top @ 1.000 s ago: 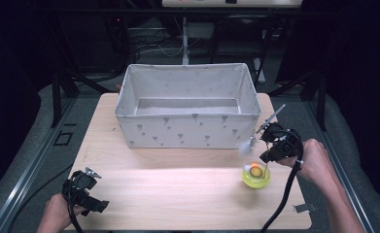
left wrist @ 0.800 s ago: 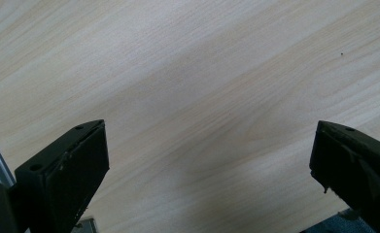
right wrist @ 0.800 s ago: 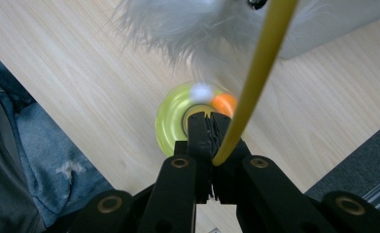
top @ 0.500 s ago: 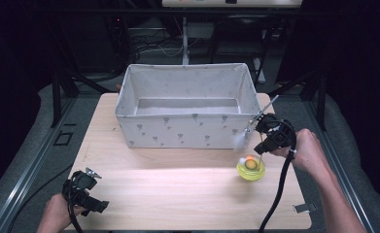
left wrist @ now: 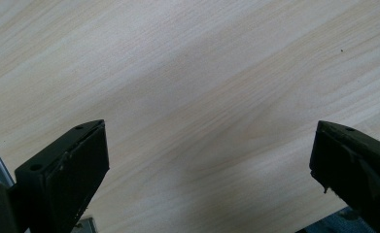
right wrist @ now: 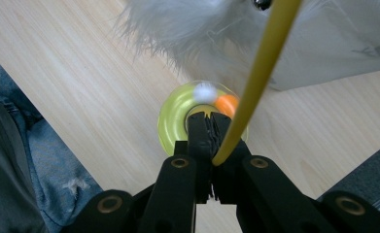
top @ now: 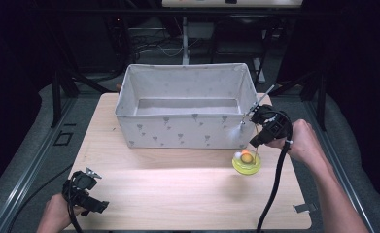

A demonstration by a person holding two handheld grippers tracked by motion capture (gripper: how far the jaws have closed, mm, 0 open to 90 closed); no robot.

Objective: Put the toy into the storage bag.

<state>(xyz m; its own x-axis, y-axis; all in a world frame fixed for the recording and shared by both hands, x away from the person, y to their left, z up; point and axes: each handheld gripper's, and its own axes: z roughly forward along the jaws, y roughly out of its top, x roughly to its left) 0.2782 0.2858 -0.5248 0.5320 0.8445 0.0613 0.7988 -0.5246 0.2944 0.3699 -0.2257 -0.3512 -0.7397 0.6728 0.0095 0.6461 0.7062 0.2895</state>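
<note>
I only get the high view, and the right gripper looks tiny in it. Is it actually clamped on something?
Observer: Yes. In the right gripper view, the right gripper has its jaws shut on a thin yellow rod.
Operator: What's just past the jaws?
Observer: A yellow-green disc on the table, with white fluff beyond it.
Operator: And the left gripper?
Observer: In its own view, the left gripper is open, its jaws wide apart over the bare wooden table.
</note>
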